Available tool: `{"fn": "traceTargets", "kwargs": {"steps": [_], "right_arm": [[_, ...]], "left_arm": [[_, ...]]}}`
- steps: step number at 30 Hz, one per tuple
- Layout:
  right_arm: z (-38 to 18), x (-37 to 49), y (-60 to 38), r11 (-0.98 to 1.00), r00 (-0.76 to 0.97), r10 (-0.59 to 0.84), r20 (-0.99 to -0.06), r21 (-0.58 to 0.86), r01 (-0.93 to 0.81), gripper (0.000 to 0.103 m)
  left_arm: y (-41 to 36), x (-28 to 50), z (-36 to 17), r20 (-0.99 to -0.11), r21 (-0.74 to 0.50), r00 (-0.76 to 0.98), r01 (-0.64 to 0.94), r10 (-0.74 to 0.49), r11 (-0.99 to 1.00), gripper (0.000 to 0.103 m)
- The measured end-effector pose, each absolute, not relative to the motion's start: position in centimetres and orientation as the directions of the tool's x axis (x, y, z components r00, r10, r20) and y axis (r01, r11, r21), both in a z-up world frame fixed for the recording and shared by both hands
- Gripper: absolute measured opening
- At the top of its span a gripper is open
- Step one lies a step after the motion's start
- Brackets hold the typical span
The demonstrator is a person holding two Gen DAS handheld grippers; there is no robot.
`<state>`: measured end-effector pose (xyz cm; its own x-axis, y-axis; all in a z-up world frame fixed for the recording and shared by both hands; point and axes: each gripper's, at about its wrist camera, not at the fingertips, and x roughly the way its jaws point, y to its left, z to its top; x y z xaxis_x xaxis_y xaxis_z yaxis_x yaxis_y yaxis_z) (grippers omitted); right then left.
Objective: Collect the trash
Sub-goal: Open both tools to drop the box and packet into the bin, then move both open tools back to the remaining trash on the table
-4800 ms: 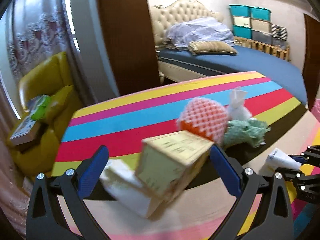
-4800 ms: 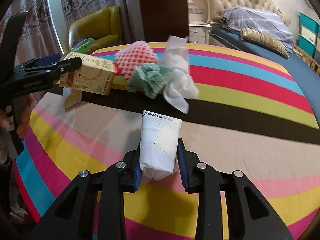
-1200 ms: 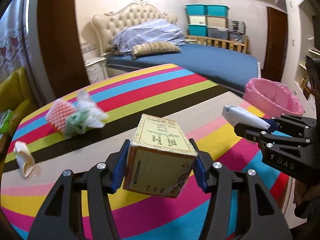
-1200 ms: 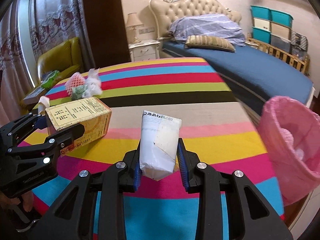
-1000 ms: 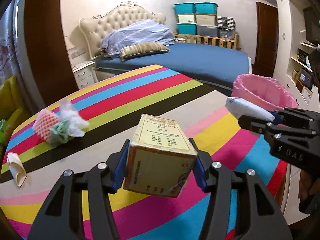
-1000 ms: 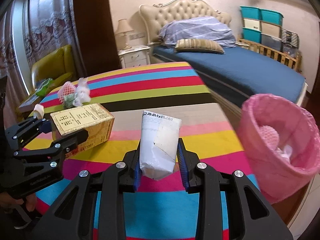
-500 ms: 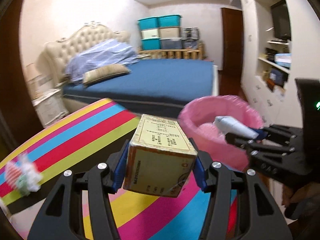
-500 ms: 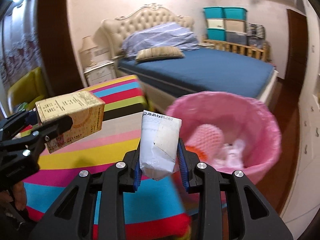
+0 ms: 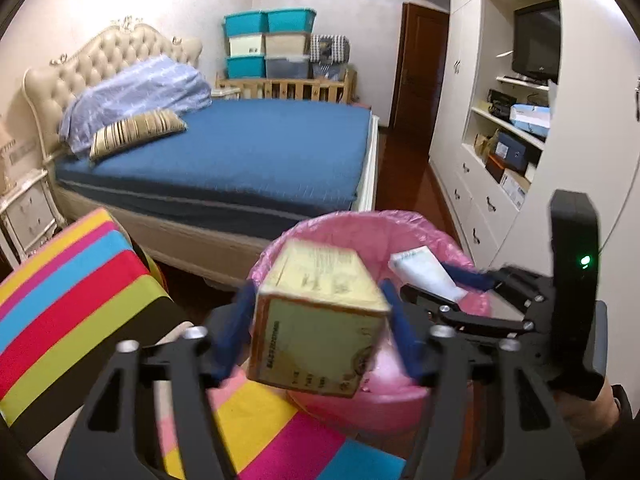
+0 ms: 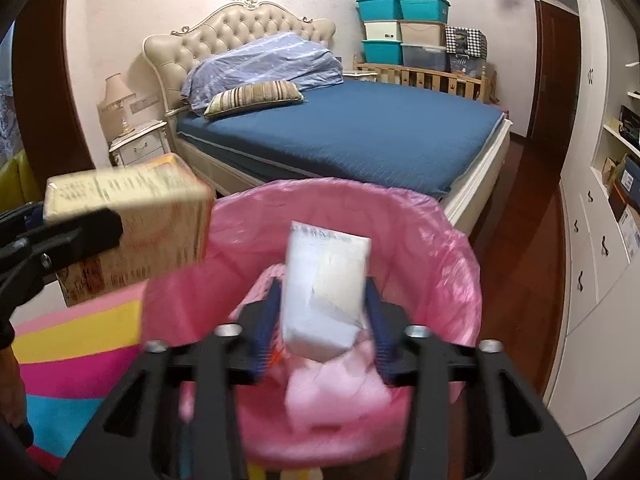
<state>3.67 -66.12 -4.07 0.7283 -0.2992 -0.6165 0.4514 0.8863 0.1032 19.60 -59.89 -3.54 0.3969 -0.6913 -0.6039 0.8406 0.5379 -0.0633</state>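
Observation:
My left gripper [image 9: 320,328] has its fingers spread a little wider than the yellow cardboard box [image 9: 316,320] between them; the box is blurred and hangs over the near rim of the pink-lined trash bin [image 9: 436,236]. My right gripper [image 10: 324,320] has its fingers apart on either side of a white paper packet [image 10: 324,288], which sits blurred over the bin's mouth [image 10: 452,264]. The box also shows at the left of the right wrist view [image 10: 132,232], and the packet in the left wrist view [image 9: 424,272]. Pink and white trash lies inside the bin.
The striped table [image 9: 68,304] ends just before the bin. A bed with a blue cover [image 9: 256,156] stands behind the bin. White cupboards and shelves [image 9: 516,128] line the right wall. Dark wooden floor [image 10: 520,240] runs between bed and cupboards.
Both grippers moved forward from the table to over the bin. Both jaws have widened, and the box and the packet now look loose and blurred.

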Motion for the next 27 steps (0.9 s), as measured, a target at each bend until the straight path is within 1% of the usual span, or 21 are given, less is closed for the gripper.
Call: {"fn": "traceTargets", "kwargs": {"steps": [1, 2, 4, 5, 7, 12, 14, 18, 23, 27], "right_arm": [[-4.2, 3.6, -66.4, 0.881, 0.726, -0.310, -0.614, 0.102, 0.462, 0.069], [-4.1, 3.5, -66.6, 0.877, 0.724, -0.316, -0.613, 0.103, 0.469, 0.069], [-3.7, 2.6, -66.1, 0.874, 0.734, -0.326, -0.595, 0.105, 0.474, 0.069], [-3.6, 2.2, -65.8, 0.874, 0.737, -0.331, -0.589, 0.104, 0.476, 0.069], [-3.2, 1.2, -64.8, 0.878, 0.747, -0.332, -0.576, 0.102, 0.468, 0.069], [-2.7, -0.5, -61.8, 0.896, 0.771, -0.282, -0.571, 0.132, 0.425, 0.069], [-2.1, -0.1, -60.3, 0.908, 0.776, -0.265, -0.572, 0.122, 0.400, 0.069], [-1.2, 0.9, -56.7, 0.938, 0.796, -0.210, -0.568, 0.112, 0.327, 0.069], [-0.3, 4.1, -50.3, 0.978, 0.812, -0.105, -0.574, 0.087, 0.188, 0.069], [-0.6, 7.0, -44.1, 0.995, 0.802, -0.004, -0.597, 0.078, 0.063, 0.069]], "left_arm": [[-59.8, 19.9, -3.8, -0.602, -0.069, 0.402, 0.835, -0.689, 0.547, 0.080], [-59.5, 20.0, -3.8, -0.598, -0.067, 0.414, 0.827, -0.686, 0.558, 0.081], [-58.0, 20.0, -4.1, -0.597, -0.045, 0.447, 0.811, -0.666, 0.584, 0.089], [-57.2, 20.0, -4.1, -0.596, -0.032, 0.462, 0.804, -0.657, 0.594, 0.091], [-54.9, 19.4, -4.4, -0.592, 0.004, 0.497, 0.789, -0.635, 0.614, 0.099], [-48.9, 17.2, -5.7, -0.607, 0.117, 0.565, 0.759, -0.559, 0.640, 0.098], [-46.2, 16.4, -6.5, -0.610, 0.155, 0.595, 0.737, -0.523, 0.658, 0.098], [-41.6, 15.8, -7.2, -0.615, 0.183, 0.633, 0.695, -0.470, 0.695, 0.098], [-35.3, 16.1, -7.0, -0.614, 0.169, 0.670, 0.629, -0.418, 0.759, 0.098], [-28.9, 16.3, -7.2, -0.617, 0.167, 0.715, 0.527, -0.329, 0.834, 0.098]]}}
